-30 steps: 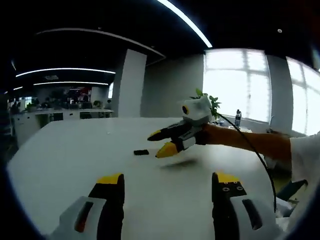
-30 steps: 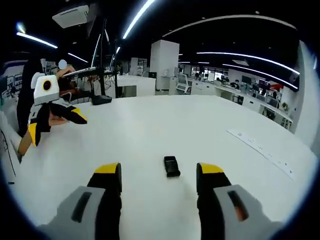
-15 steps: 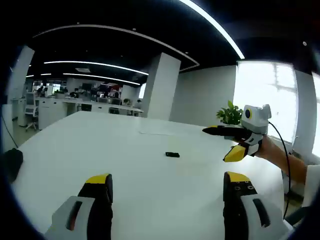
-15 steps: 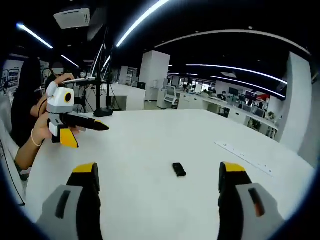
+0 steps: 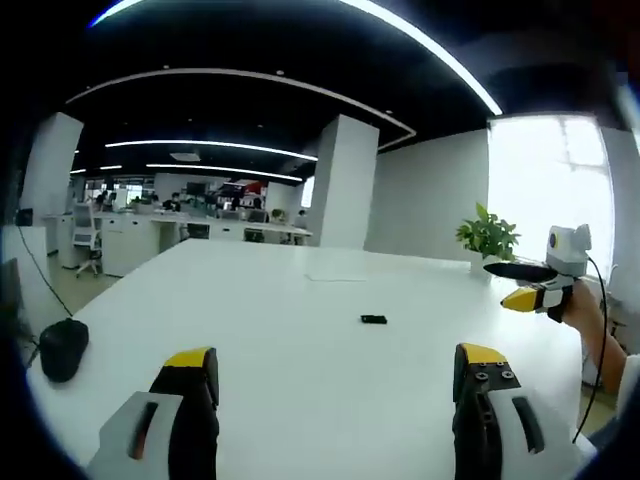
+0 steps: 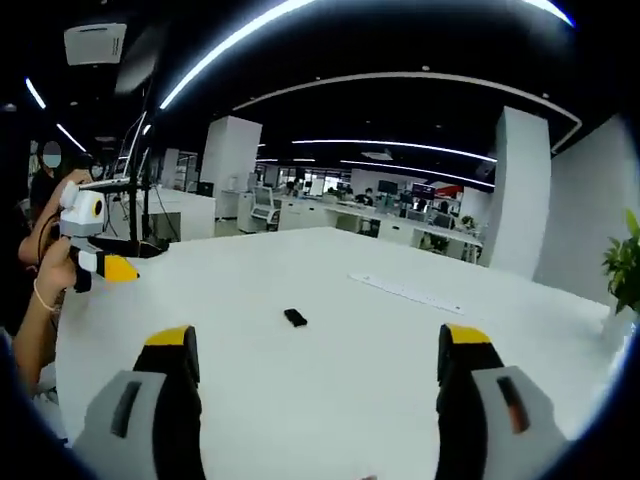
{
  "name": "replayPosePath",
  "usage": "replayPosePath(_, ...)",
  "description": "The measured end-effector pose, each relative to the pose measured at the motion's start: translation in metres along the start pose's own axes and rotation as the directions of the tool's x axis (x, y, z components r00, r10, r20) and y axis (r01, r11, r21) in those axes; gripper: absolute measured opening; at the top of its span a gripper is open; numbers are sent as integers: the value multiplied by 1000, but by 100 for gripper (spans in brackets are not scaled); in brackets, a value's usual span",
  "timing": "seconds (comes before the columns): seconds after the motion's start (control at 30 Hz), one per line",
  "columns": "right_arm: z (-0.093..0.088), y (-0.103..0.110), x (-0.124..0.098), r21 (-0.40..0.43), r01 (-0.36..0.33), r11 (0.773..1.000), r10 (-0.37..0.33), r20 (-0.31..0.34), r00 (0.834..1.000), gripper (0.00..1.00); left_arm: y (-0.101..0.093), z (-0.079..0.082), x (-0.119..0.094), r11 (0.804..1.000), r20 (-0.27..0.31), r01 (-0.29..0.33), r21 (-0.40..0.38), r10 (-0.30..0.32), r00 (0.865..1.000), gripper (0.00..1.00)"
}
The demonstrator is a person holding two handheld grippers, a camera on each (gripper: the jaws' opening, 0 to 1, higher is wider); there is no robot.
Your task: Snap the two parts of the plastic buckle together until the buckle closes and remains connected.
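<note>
Buckle: small dark piece lying flat on white counter, out in open middle; whether one part or two joined, too small to tell.

Left gripper: fingers standing wide apart, gripping nothing. Buckle lying ahead, slightly right of centre between them, well apart, long axis running across view.

Right gripper: fingers spread wide, empty. Buckle lying ahead, near centre, well apart, long axis angled.

Nearer hand: cannot tell; both looking similarly far.

Also: plant; dark mouse-like lump.
</note>
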State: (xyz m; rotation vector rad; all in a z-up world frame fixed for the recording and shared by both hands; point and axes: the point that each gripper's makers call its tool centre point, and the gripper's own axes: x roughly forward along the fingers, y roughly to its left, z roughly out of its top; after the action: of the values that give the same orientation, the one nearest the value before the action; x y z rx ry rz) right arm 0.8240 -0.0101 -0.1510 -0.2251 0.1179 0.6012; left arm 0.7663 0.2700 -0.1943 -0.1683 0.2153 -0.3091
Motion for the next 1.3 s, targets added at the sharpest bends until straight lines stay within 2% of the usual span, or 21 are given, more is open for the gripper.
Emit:
replayPosePath(0.07,0,-5,-11,11,29,1000,-29,2,1000,100,1,2,-4,1000,2,-13,15,13,1000,99)
replayPosePath(0.17,-5,-13,-28,22,77,997,-76,-29,997,100,1,5,-12,1000,9,-23,9,23,1000,99)
replayPosePath(0.23,-5,-13,-40,31,85,996,-85,-22,996,100,0,7,-17,999,18,-32,6,32,999,99)
replayPosePath(0.33,-7,-6,-55,38,62,997,-62,-11,998,100,-1,6,-23,998,13,-51,20,51,999,99)
replayPosePath(0.4,-11,-6,-69,64,93,994,-94,11,996,100,1,1,-30,995,-1,-89,39,89,996,99)
replayPosePath(0.53,-21,-11,-93,91,155,984,-157,12,987,100,4,-2,-42,991,-6,-124,54,124,992,99)
replayPosePath(0.7,-26,-19,-117,88,223,971,-225,4,974,100,7,1,-58,991,30,-134,30,133,991,99)
replayPosePath(0.87,-35,-26,-143,101,320,942,-321,-3,947,98,11,-2,-69,988,41,-156,20,155,987,99)
replayPosePath(0.9,-38,-27,-156,114,357,927,-359,3,933,98,11,-4,-74,987,40,-160,19,159,986,99)
replayPosePath(1.07,-38,-29,-181,148,418,896,-425,18,905,98,13,-6,-85,984,46,-179,26,177,983,99)
replayPosePath(1.17,-42,-35,-200,205,501,841,-514,8,858,98,12,-6,-89,983,57,-184,24,182,982,99)
replayPosePath(1.23,-48,-38,-207,238,533,812,-545,-16,838,98,11,-5,-91,981,62,-192,21,190,980,99)
replayPosePath(1.3,-45,-43,-208,213,546,811,-555,-16,831,98,10,-4,-93,981,61,-192,32,190,980,99)
